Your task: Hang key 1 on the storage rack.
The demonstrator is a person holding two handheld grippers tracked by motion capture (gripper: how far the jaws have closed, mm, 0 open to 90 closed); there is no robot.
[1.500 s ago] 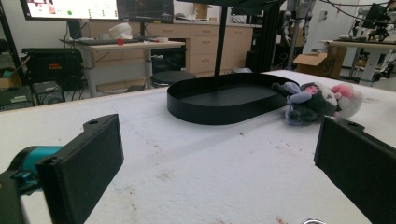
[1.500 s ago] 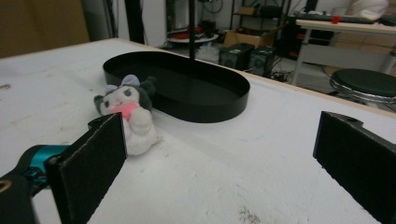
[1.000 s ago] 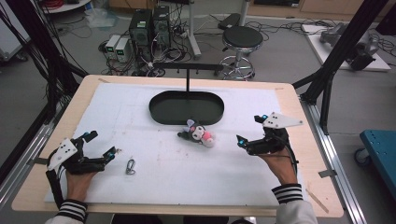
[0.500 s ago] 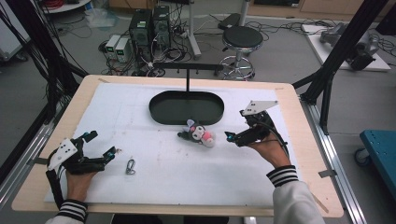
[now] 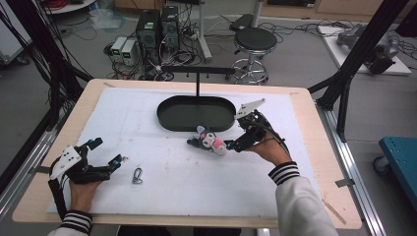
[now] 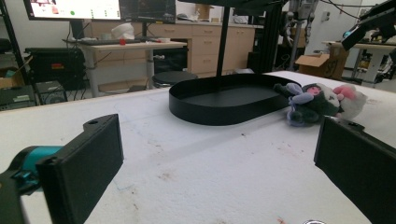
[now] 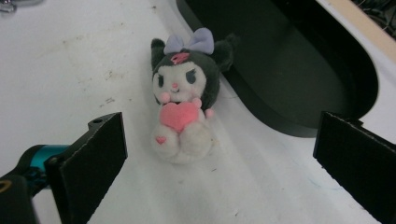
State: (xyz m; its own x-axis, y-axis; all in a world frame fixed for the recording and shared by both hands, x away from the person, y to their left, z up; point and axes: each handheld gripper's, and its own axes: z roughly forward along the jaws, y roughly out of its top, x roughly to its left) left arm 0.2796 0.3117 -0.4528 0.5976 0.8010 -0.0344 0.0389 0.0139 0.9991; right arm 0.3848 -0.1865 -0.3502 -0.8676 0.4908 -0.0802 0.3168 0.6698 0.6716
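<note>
Plush toy (image 5: 209,141) lying on the white desk (image 5: 206,187) just in front of the black oval tray (image 5: 195,113), touching or almost touching its near wall. Right hand-held gripper (image 5: 235,145) right beside the plush, on the side away from the carabiner, jaws spread wide and nothing between them yet. From the right gripper view: plush (image 7: 184,95) sitting dead centre between the two jaws, clear of both.

Looks like a small dark-hooded character, white face, lilac bow on top, pink heart held in front, white feet.

Left hand-held gripper (image 5: 107,155) well off from the plush toward the near desk edge, jaws also wide apart, empty. Small metal carabiner (image 5: 137,175) just beside it. Loads of bare white surface between plush and near edge; tray wall blocks the far side.
</note>
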